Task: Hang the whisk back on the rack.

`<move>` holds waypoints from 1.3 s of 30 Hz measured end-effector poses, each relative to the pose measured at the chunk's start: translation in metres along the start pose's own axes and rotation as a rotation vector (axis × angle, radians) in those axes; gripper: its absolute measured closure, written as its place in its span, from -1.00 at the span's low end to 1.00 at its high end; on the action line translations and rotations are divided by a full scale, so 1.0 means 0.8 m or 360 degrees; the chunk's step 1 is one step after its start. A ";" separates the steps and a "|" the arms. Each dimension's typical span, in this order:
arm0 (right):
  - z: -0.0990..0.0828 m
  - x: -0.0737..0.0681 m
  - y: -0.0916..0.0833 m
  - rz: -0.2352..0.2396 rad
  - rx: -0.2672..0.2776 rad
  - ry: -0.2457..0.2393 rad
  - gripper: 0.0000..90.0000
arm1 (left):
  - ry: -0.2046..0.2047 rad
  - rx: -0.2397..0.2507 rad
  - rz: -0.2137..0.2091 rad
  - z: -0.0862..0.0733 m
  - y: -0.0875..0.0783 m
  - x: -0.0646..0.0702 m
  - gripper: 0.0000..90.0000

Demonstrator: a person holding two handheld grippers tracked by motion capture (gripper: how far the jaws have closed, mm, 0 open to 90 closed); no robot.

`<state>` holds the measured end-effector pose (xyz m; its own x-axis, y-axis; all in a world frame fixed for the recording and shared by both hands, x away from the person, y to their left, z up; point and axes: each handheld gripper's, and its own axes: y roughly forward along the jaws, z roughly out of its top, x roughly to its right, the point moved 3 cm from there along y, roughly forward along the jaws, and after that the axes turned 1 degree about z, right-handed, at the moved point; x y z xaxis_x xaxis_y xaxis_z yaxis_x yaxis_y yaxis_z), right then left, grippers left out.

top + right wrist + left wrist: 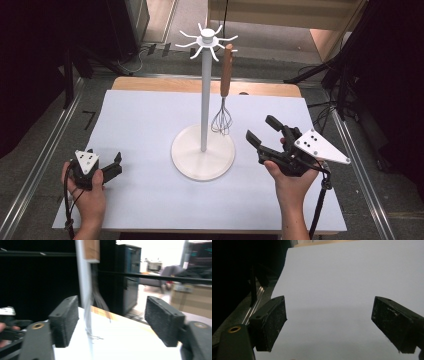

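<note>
A white hook stand (pixel 204 100) rises from a round base in the middle of the table. From one of its top hooks hangs a whisk (pixel 226 85) with a wooden handle, its wires just above the base. My right gripper (pixel 260 128) stands open to the right of the whisk, pointing toward it, with nothing between its pads. In the right gripper view the gripper (pixel 112 322) faces the blurred stand pole (pixel 83 277) and the whisk (pixel 91 250). My left gripper (pixel 109 164) rests low at the table's front left. It is open (pixel 329 322) over bare white sheet.
A white sheet (pixel 145 120) covers the wooden table (pixel 150 84). Metal rails (pixel 45 150) run along both sides. Dark stands and cables sit on the floor behind the table.
</note>
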<state>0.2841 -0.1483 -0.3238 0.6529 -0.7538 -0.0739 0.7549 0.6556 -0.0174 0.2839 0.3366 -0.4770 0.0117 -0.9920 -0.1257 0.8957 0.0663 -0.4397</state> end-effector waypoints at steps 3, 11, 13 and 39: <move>-0.011 0.011 -0.006 -0.0078 -0.0051 0.0029 -0.59 | 0.0005 -0.0006 0.0002 0.000 0.000 0.000 -0.70; -0.053 0.041 -0.024 -0.0264 -0.0226 0.0103 -1.00 | 0.0005 -0.0001 0.0002 0.000 0.000 0.001 -0.70; -0.059 0.044 -0.028 -0.0282 -0.0237 0.0103 -1.00 | 0.0007 0.0002 0.0001 0.000 0.000 0.001 -0.70; -0.185 0.126 -0.111 -0.0675 -0.0523 0.0234 -1.00 | 0.0033 0.0001 0.0012 0.000 0.000 0.002 -0.70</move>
<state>0.2739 -0.2760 -0.4769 0.2631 -0.9559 -0.1305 0.8753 0.2933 -0.3845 0.2839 0.3348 -0.4772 0.0096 -0.9890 -0.1474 0.8958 0.0740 -0.4382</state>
